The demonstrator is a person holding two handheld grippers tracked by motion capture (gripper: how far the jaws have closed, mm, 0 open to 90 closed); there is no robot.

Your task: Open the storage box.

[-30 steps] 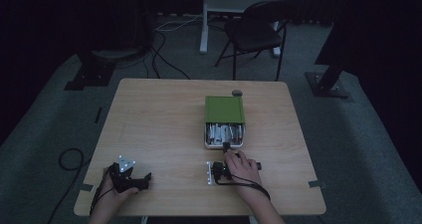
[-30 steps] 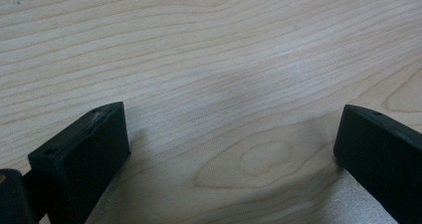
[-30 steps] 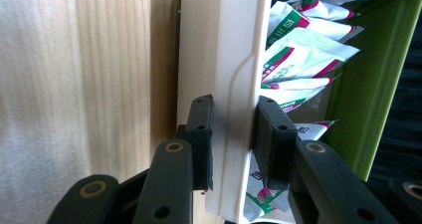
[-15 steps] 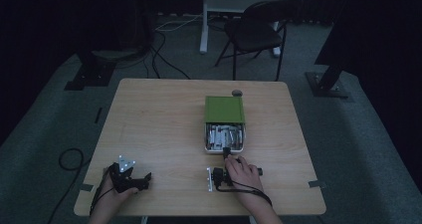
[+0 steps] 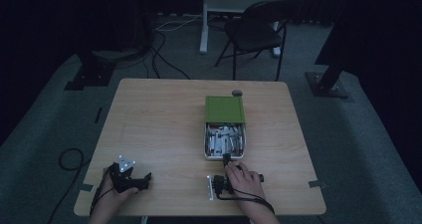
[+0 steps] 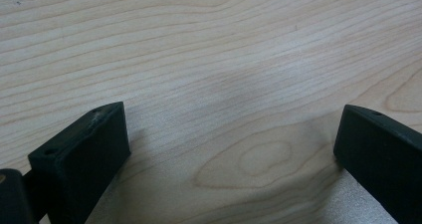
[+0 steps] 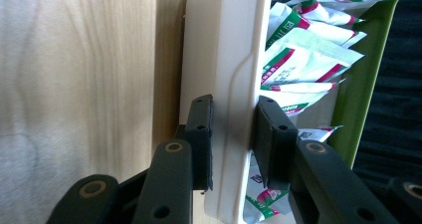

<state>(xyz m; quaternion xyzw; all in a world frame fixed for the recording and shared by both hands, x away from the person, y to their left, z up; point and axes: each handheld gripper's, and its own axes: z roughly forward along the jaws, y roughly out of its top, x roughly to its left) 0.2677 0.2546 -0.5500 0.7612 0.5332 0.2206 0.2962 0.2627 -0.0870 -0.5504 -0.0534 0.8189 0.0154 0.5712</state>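
At the near edge of the tabletop [image 5: 159, 114], toward its near left corner, the left gripper [image 5: 130, 176] rests in the person's left hand [image 5: 112, 194], with the grey three-cornered plate on top. In the left gripper view its two black jaws stand wide apart over bare wood grain, with nothing between them.

Further along the near edge, right of the middle, the right hand [image 5: 245, 180] holds the right gripper [image 5: 226, 159], which points away from the person toward the drawer. In the right gripper view [image 7: 231, 134] the jaws are clamped on the white front wall of the drawer [image 7: 226, 74], one pad on the outer face and one on the inner face, both pressing the plastic. The view is rolled, so the tabletop shows at the left and the drawer's inside at the right.

The white drawer [image 5: 207, 144] sits pulled out toward the near edge from its green box [image 5: 225, 108], which lies near the middle of the tabletop, toward the right side. Inside the drawer lie many small white sachets [image 7: 298, 50] with green and red print, stacked loosely against each other.

Just beyond the green box, near the far edge, sits a small dark round object [image 5: 237, 92]; what it is cannot be told. Past the tabletop, on the grey floor, stands a dark folding chair [image 5: 259, 30].
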